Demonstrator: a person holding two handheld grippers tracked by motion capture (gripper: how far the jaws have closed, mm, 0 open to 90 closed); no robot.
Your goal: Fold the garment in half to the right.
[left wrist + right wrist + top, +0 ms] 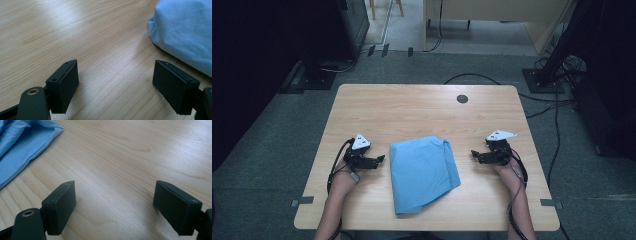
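Note:
A folded light-blue cloth (423, 172) lies in the middle of the wooden table (422, 107), toward the near edge. My left gripper (381, 159) rests on the table just left of the cloth, pointing at it, jaws wide open with bare wood between them (115, 85). The cloth's edge (185, 32) shows at the upper right of the left gripper view. On the other side, my right gripper (474, 154) sits a short way right of the cloth, open and holding nothing (115, 207). A corner of the cloth (22, 150) shows at the upper left of the right gripper view.
A small dark round grommet (462, 98) sits in the tabletop near the far edge. Cables (557, 125) run over the grey carpet to the right of the table. Dark stands (314, 75) and furniture legs stand on the floor beyond the table.

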